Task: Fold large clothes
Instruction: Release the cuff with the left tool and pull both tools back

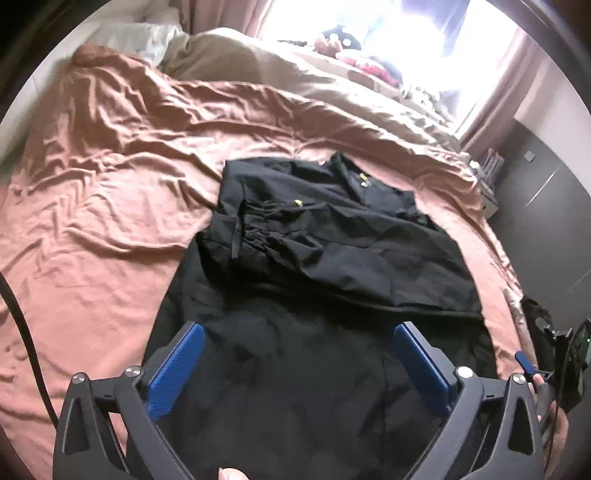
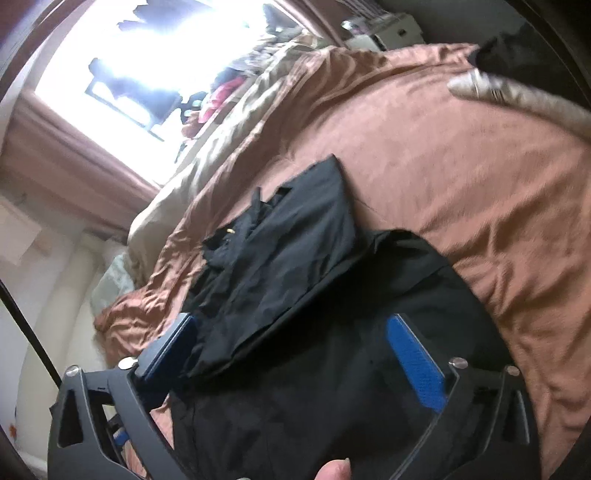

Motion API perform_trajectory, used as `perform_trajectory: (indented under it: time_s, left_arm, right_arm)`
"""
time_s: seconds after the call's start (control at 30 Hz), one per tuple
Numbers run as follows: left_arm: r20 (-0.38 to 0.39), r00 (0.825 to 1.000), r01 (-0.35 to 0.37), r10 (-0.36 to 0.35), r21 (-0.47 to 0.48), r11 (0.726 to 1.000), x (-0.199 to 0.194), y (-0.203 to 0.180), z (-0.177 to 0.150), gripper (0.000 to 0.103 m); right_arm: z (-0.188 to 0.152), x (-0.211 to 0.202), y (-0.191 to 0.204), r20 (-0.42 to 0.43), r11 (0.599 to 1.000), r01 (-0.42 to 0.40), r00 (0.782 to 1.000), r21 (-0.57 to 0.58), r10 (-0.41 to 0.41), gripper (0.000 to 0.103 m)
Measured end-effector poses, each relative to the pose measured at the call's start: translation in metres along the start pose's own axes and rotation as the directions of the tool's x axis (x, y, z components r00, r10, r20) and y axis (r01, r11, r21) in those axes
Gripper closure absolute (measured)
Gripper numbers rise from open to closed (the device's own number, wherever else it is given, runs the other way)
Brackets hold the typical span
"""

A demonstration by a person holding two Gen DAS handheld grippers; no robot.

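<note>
A large black garment [image 1: 332, 240] lies on the brown bedsheet [image 1: 110, 184], with its upper part folded over in layers and a small yellow mark near the collar. My left gripper [image 1: 299, 328] hovers over the garment's near part with its blue pads [image 1: 177, 369] far apart and nothing between them. In the right wrist view the same garment [image 2: 295, 240] runs diagonally across the sheet [image 2: 461, 166]. My right gripper [image 2: 291, 317] is above its near end, open, with only cloth lying below the blue pads [image 2: 413, 362]. A thumb tip shows at the bottom of each view.
A beige duvet [image 1: 295, 74] and pillows [image 1: 147, 37] lie at the far side of the bed, below a bright window [image 1: 388, 22] with clutter on the sill. Dark cabinets [image 1: 546, 206] stand to the right. A grey striped shape [image 2: 517, 96] lies on the sheet's far edge.
</note>
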State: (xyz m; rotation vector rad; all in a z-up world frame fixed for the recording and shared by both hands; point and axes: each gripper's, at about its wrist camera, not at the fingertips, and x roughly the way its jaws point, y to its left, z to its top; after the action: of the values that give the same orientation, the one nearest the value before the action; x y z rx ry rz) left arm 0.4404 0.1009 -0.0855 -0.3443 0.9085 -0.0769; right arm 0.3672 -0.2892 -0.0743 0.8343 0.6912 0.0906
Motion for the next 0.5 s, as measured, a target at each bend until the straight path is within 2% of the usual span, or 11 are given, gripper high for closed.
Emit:
perform_trajectory:
  time_s: [0.13,0.27,0.37,0.5]
  left_arm:
    - [0.033,0.999,0.021,-0.02,-0.006,1.0,-0.034,-0.002,-0.014,0.0]
    - [0.058,0.998,0.018,-0.019,0.009,1.0,-0.068,-0.012,-0.033,0.0]
    - [0.063,0.997,0.05,-0.049,-0.01,0.999,-0.092,-0.014,-0.047,0.0]
    - [0.118,0.992,0.052,-0.052,0.01,0.999,-0.133,-0.02,-0.073,0.0]
  right_arm:
    - [-0.006,-0.045,0.003,0.025,0.994,-0.009,1.0,-0.108,0.011,0.0]
    - [-0.015,-0.076,0.013,0.001,0.966,0.011,1.0,-0.259,-0.012,0.0]
    - [-0.024,-0.105,0.016,0.002,0.943,0.019,1.0,-0.332,-0.02,0.0]
    - [-0.036,-0.144,0.014,-0.002,0.914,0.009,1.0,-0.406,-0.01,0.0]
